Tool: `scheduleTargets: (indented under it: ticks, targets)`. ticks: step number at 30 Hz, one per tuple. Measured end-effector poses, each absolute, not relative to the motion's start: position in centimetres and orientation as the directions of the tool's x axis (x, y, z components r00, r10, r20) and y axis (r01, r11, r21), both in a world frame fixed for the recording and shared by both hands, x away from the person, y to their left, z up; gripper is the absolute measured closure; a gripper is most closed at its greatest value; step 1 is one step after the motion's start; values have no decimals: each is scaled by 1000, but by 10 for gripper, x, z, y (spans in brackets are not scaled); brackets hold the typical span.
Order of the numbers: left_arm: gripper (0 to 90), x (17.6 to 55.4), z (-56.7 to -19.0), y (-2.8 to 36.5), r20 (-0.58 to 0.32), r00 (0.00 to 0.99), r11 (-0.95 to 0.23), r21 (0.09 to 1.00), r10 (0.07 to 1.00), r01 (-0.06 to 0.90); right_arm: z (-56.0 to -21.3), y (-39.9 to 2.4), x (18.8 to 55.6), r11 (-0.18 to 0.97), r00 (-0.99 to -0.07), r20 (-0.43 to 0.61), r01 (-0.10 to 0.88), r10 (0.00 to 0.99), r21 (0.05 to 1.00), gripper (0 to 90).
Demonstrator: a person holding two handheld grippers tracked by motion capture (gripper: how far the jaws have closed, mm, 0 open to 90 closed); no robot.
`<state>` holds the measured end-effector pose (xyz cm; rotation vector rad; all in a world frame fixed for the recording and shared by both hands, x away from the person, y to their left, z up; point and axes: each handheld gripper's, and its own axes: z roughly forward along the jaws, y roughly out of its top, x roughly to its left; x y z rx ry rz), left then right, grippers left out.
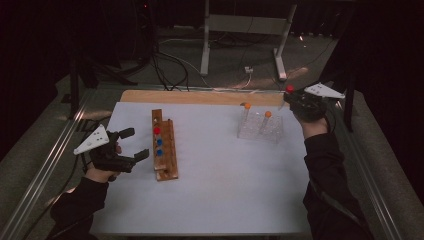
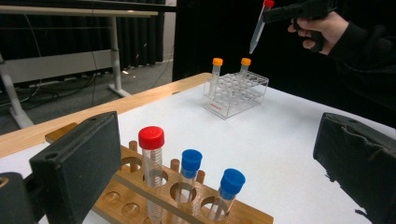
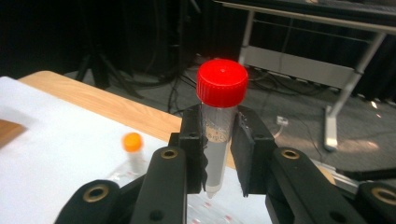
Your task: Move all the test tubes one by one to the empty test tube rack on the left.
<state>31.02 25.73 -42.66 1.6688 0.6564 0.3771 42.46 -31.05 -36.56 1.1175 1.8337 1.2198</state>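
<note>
High view overhead; gripper views low, close, sharing clear rack, seemingly.

A wooden surface is carrying a white sheet that is covering nearly all of it, leaving a bare wooden strip showing along the far edge. A wooden tube rack is lying on the sheet toward the left. A clear plastic tube rack is standing on the sheet toward the far right, well apart from the wooden one.
</note>
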Motion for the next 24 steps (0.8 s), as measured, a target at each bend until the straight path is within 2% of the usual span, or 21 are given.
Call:
scheduleTargets:
  ticks: [14, 24]
  targets:
    - [20, 309, -418, 239, -121, 814, -127, 964, 568, 232, -352, -267, 403, 259, -569, -82, 238, 818, 936, 751]
    - [21, 310, -414, 223, -119, 835, -149, 961, 537, 232, -369, -236, 379, 304, -676, -65, 242, 734, 921, 751]
